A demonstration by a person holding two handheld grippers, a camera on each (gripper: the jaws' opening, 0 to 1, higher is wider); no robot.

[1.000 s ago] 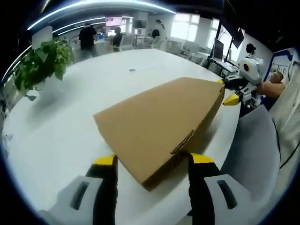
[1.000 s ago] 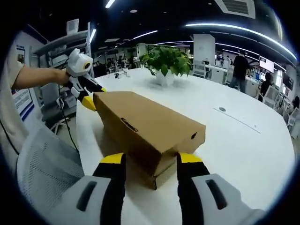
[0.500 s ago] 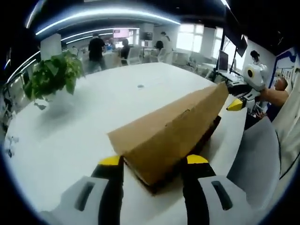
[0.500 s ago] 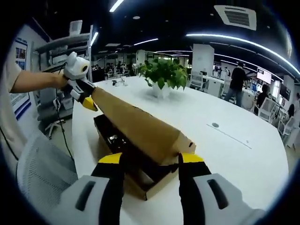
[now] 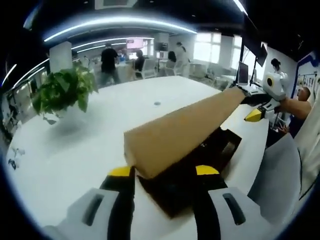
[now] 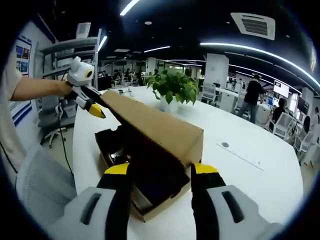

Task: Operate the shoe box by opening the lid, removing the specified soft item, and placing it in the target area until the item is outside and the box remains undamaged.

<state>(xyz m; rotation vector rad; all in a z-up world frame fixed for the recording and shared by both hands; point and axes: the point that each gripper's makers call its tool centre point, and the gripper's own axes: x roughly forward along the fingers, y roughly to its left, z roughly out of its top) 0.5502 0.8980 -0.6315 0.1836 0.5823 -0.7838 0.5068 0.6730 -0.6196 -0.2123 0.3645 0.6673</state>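
Office desks and a potted plant [image 6: 173, 86] ring the white table [image 5: 75, 150] where both grippers, left [image 5: 164, 172] and right [image 6: 156, 170], jaws spread at opposite ends, tilt the lid [image 6: 155, 125] off the shoe box [image 6: 150, 187]; next, probably, reaching into its dark interior.

The lid [image 5: 185, 130] looks like plain brown cardboard, matt and slightly fibrous, with a clean folded edge. The box [image 6: 150, 175] below is the same cardboard outside, while its inside reads dark and dull. The surface [image 5: 90, 145] is white, smooth and faintly glossy, catching soft reflections of the ceiling lights. The grippers' fingers [image 5: 121, 172] look like hard plastic: satin black with glossy yellow tips, over pale grey moulded bodies. The plant [image 6: 172, 85] has waxy green leaves. A chair back [image 6: 42, 180] looks like grey woven mesh.
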